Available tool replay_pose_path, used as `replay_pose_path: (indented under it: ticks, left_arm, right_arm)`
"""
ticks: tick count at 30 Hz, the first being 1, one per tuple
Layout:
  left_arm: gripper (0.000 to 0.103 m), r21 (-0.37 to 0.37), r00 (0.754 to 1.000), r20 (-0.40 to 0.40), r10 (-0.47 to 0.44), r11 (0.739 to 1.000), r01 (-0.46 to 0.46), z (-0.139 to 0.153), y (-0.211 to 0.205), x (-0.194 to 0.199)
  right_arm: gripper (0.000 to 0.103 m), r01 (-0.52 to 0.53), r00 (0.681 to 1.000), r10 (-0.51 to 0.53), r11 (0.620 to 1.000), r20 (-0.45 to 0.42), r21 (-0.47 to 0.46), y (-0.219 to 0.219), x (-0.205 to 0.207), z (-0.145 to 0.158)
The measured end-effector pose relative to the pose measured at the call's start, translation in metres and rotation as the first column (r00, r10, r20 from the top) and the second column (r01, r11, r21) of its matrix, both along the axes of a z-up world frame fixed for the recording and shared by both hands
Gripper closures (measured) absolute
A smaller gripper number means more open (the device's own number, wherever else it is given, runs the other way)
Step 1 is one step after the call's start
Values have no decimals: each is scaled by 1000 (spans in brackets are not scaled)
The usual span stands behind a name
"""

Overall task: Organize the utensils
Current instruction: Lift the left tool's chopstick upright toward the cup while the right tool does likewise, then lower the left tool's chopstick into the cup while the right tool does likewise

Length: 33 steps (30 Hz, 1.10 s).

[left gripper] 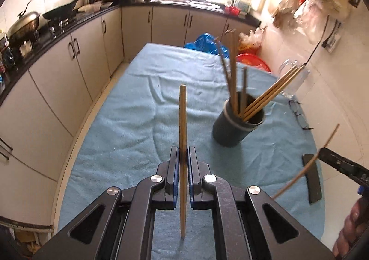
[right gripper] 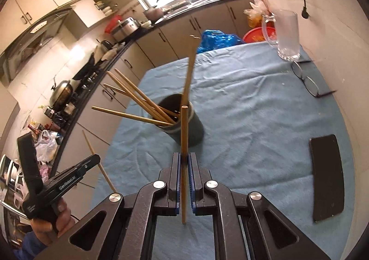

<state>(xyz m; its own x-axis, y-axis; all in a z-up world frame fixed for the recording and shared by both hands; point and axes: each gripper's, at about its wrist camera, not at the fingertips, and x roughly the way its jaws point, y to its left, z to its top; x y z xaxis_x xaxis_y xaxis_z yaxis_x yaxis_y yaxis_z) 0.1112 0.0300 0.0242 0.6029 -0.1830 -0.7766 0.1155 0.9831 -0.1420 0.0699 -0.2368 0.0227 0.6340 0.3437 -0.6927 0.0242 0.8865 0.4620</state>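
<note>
The left gripper (left gripper: 183, 156) is clamping one bamboo chopstick (left gripper: 182, 121) between its blue pads, the stick standing nearly upright through the narrow gap. The right gripper (right gripper: 184, 158) is pinching a second chopstick (right gripper: 183, 144) the same way, hovering just short of the dark holder (right gripper: 184, 128) on the blue-covered worktop (right gripper: 253, 121).

To my eye, the step in hand is dropping these two sticks into the holder. Doing it well means bringing each stick over the open part of the mouth, away from the leaning bundle, tilting its lower end down and inward, and letting go only once the tip is below the rim. Going one gripper at a time should be keeping the two sticks from knocking together or tipping the holder.

Counting: two grippers, each carrying one chopstick. The holder is already bristling with roughly seven or eight sticks, though they overlap and blur, so I cannot tell exactly. Further out there are one glass mug (right gripper: 287, 34), one pair of spectacles (right gripper: 306, 80) and one flat black slab (right gripper: 327, 177).
</note>
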Motion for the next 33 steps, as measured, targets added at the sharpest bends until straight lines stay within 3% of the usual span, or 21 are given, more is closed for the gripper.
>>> replay_pose_path:
  ticks: [14, 33]
  left_arm:
    - [97, -5, 996, 90, -28, 1000, 29, 45, -13, -14]
    - [97, -93, 956, 269, -114, 985, 144, 154, -51, 7]
  right_arm:
    - [96, -18, 996, 20, 1000, 83, -22, 0, -6, 25]
    - [96, 77, 958, -70, 997, 277, -12, -39, 7, 119]
